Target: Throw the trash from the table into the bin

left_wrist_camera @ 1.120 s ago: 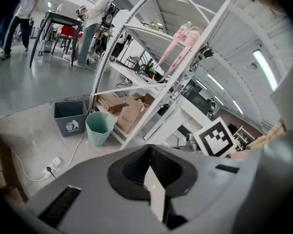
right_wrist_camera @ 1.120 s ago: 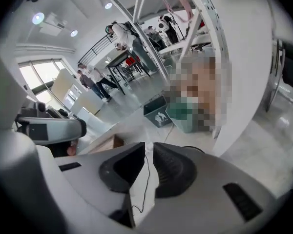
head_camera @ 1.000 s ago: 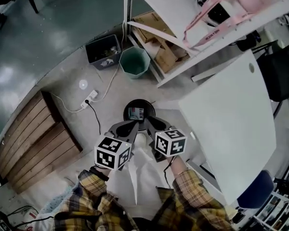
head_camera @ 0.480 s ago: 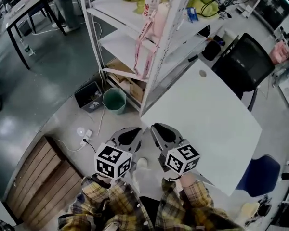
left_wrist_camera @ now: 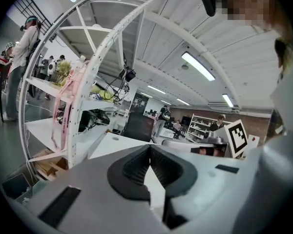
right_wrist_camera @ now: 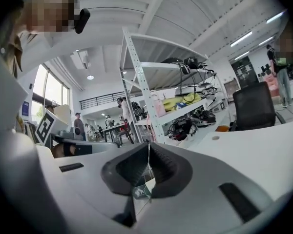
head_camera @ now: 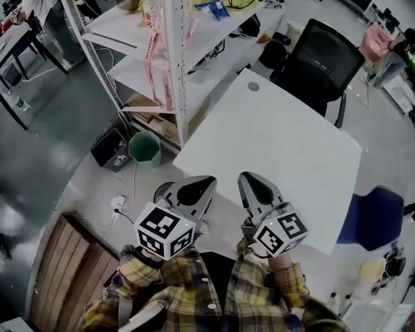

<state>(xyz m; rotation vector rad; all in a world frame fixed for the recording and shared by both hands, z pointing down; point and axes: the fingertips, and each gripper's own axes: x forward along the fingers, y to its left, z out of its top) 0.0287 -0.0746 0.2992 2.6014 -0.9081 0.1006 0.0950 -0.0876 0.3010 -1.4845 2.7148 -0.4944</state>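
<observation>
**Head view with the 2 gripper views.** The 2 claws are held side by side above the near edge of the white tabletop [head_camera: 283,151], both pointing across it.

- **Left claw** [head_camera: 209,181]: pressed together. In the left gripper view its ribbed pads [left_wrist_camera: 136,165] meet at the tip with nothing between them.
- **Right claw** [head_camera: 248,178]: pressed together, its jaws having just been closing. In the right gripper view the pads [right_wrist_camera: 136,165] meet along 1 seam. A small pale sliver low in the slit is too small to identify.
- **Green bin** [head_camera: 144,149]: upright on the floor off the tabletop's left edge, just beside a black crate [head_camera: 109,149]. It stands at the foot of the shelf rack [head_camera: 171,61] bordering that edge.
- **Chairs:** black office chair [head_camera: 318,54] at the tabletop's far side; blue chair [head_camera: 370,216] off its right corner.
</observation>
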